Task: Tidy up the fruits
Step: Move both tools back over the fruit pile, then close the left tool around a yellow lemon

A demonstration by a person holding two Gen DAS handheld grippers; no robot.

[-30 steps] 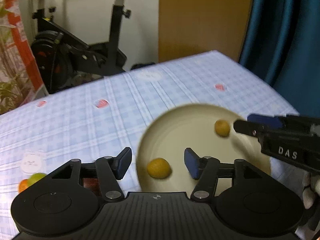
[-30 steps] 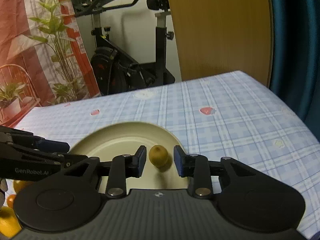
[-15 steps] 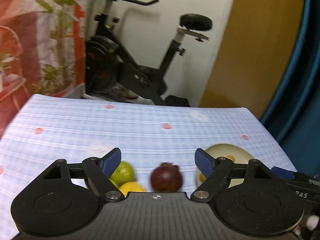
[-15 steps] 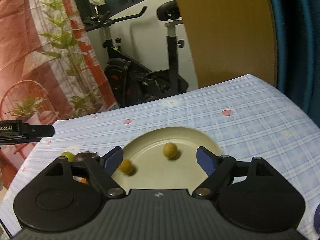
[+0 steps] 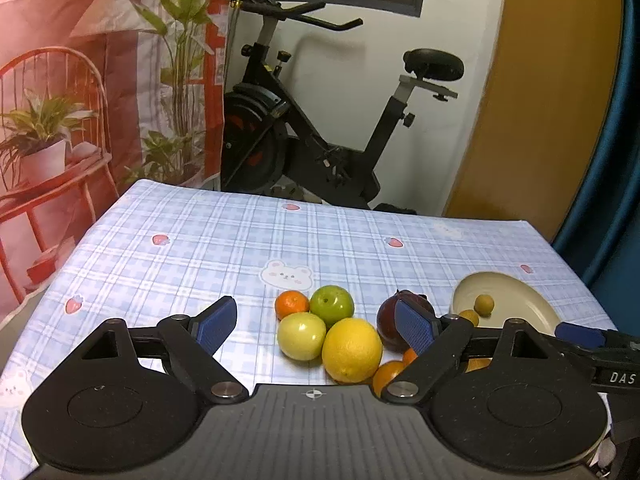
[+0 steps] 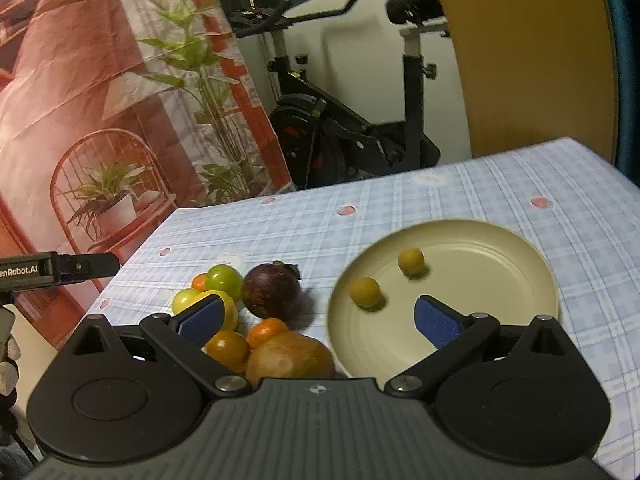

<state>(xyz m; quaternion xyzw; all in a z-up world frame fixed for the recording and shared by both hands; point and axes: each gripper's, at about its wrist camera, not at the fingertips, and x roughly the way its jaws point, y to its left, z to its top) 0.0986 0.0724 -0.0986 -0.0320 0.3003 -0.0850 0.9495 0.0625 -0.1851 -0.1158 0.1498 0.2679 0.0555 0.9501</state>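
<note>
Left gripper [image 5: 312, 326]: jaws opening, now wide, nothing between the pads. A second ago they stood narrower around a small yellow fruit on the plate; that fruit is released.
Left gripper, aim: it now looks down on the loose heap of fruit, no longer on the plate.
Right gripper [image 6: 316, 318]: jaws opening to their widest, nothing held. A second ago they were nearly closed on the other small yellow fruit; it too is let go.
Right gripper, position: drawn back from the plate, which now shows whole beyond the fingers.
Plate [image 6: 500, 240]: cream, on the checked bench cloth, to the right of the heap.
Fruit on plate: two small yellow fruits [image 6: 365, 291], near each other but apart, on the left half of the plate.
Fruit on bench: a dark purple fruit [image 6: 271, 290] nearest the plate; a green apple [image 5: 331, 305], a pale green apple [image 5: 301, 336], a large lemon [image 5: 351, 350] and a tangerine [image 5: 292, 304] bunched together; more orange fruit part hidden behind the fingers.
Bench [image 5: 192, 248]: otherwise bare cloth around the heap.
Meaning for the task: judged two fruits delivered, both hands free, most of the heap waiting.
Likely next pick: the lemon or an apple for the left, judged by where it points.
Risk: the bunched fruits touch, so closing on one may roll its neighbours.
</note>
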